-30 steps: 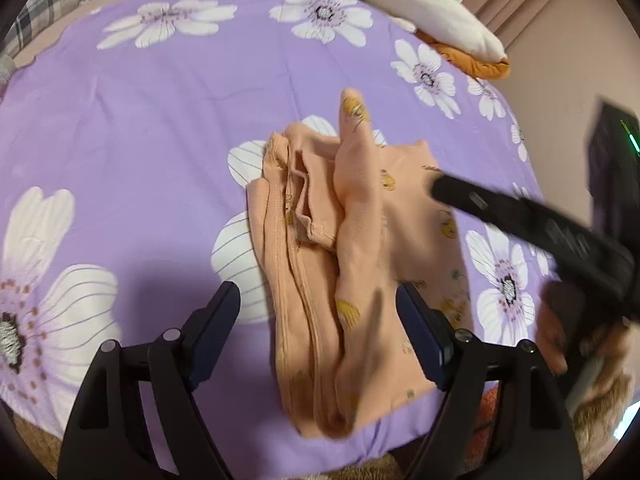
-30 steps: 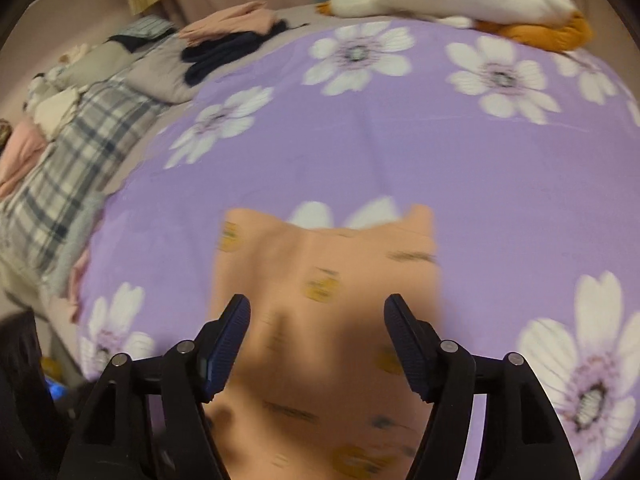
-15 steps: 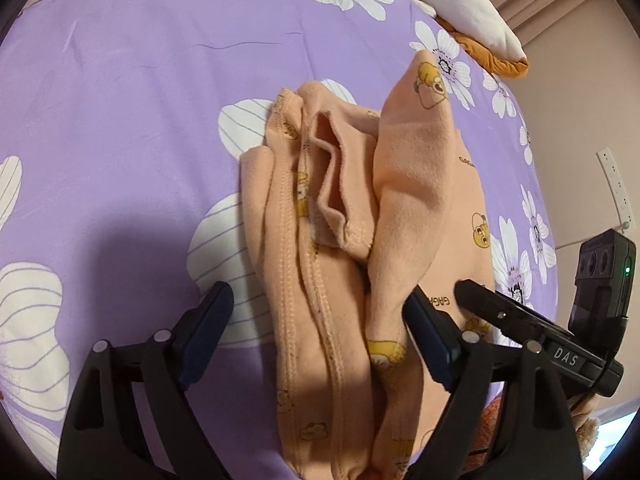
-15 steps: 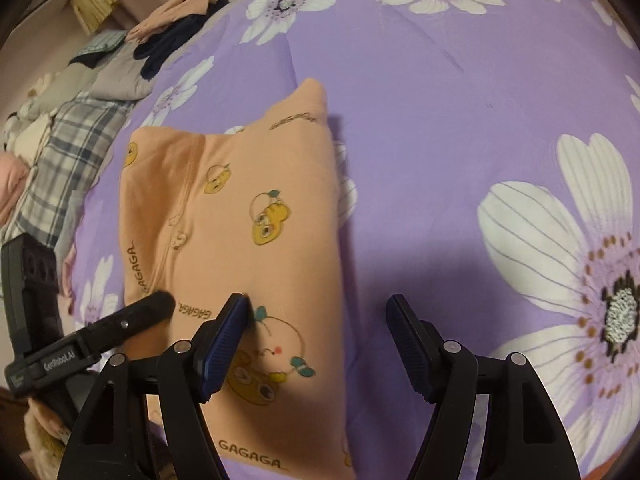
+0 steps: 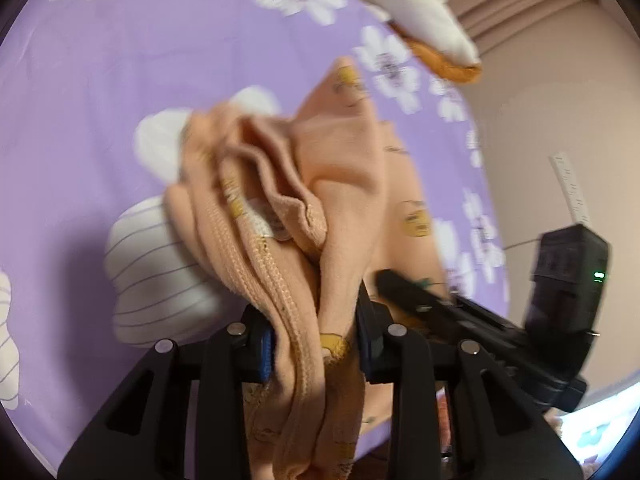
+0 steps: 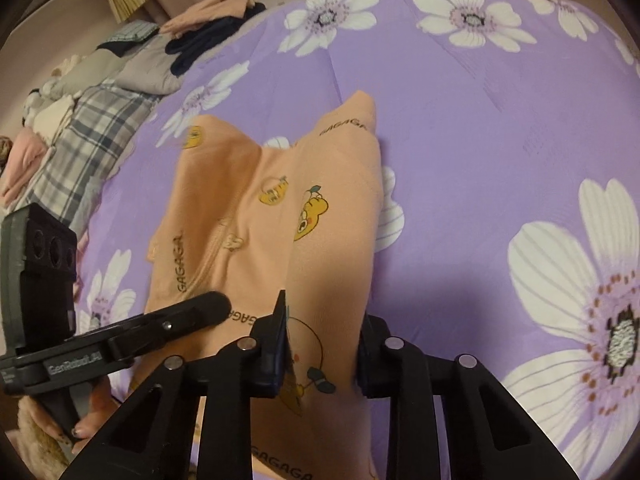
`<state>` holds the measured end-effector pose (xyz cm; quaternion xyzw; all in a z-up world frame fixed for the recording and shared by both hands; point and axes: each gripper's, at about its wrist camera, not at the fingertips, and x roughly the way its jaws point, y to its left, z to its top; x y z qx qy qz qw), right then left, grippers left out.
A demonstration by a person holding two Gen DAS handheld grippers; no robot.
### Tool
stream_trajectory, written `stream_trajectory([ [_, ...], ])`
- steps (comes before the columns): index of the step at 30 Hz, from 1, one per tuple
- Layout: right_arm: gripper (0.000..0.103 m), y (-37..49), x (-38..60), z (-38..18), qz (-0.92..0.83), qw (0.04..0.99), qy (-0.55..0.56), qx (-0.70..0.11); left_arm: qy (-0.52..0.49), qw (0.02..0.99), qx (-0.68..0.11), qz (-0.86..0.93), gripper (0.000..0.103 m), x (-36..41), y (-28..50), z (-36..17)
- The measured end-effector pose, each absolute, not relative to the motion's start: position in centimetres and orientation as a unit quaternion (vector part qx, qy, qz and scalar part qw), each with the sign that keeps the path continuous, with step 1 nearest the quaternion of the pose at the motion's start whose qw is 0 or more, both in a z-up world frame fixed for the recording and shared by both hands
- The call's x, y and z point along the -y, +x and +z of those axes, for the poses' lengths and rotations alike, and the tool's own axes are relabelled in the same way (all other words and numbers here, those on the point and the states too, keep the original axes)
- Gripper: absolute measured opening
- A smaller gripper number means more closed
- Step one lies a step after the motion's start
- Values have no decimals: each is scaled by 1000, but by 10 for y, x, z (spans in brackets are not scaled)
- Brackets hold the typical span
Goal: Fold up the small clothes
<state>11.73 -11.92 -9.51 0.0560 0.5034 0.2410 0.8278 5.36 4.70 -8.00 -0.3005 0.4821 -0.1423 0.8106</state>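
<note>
A peach garment [image 5: 344, 184] printed with cartoon bears lies folded lengthwise on the purple flowered bedspread [image 5: 100, 100]. My left gripper [image 5: 314, 344] is closing, its pads pinching the garment's bunched near edge on the seam side. In the right wrist view the same garment [image 6: 248, 216] shows its printed face. My right gripper [image 6: 320, 348] is closing too, with a raised fold of the near edge pressed between its pads. Each gripper shows in the other's view: the right one [image 5: 440, 304] and the left one [image 6: 180, 320], side by side.
A white and orange plush [image 5: 420, 12] lies at the bed's far edge by the pink wall [image 5: 560, 100]. A checked blanket and piled clothes [image 6: 120, 92] sit along the far left side. A person's hand [image 6: 80, 420] holds the left gripper's handle.
Both grippers have moved in over the garment's near edge and closed from wide open onto the cloth. The fabric is now bunched and lifted between each pair of pads.
</note>
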Motion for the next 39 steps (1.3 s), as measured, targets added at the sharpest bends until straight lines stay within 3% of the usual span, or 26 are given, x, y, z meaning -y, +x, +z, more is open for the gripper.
stream_trajectory([
  [15, 28, 121, 137, -40, 213, 884, 20, -416, -241, 858, -416, -182, 31, -15, 78, -28],
  [19, 28, 143, 146, -48, 196, 891, 20, -409, -234, 858, -420, -181, 31, -5, 110, -38],
  [27, 28, 184, 156, -99, 171, 863, 37, -475, -192, 838, -491, -139, 32, 10, 153, -91],
  [30, 29, 180, 157, -108, 155, 866, 23, -475, -179, 841, -493, -130, 38, 11, 152, -96],
  [32, 35, 177, 159, -106, 151, 866, 27, -476, -174, 842, -497, -119, 49, 9, 152, -96],
  [34, 44, 173, 159, -100, 138, 870, 14, -474, -166, 846, -495, -111, 68, 9, 149, -89],
  [36, 46, 167, 158, -93, 127, 877, -3, -464, -162, 854, -482, -108, 84, 7, 141, -76],
  [38, 52, 159, 159, -82, 121, 885, -11, -450, -167, 865, -460, -110, 93, 2, 129, -60],
  [39, 60, 154, 161, -76, 118, 889, -10, -442, -170, 871, -447, -109, 99, -1, 122, -49],
])
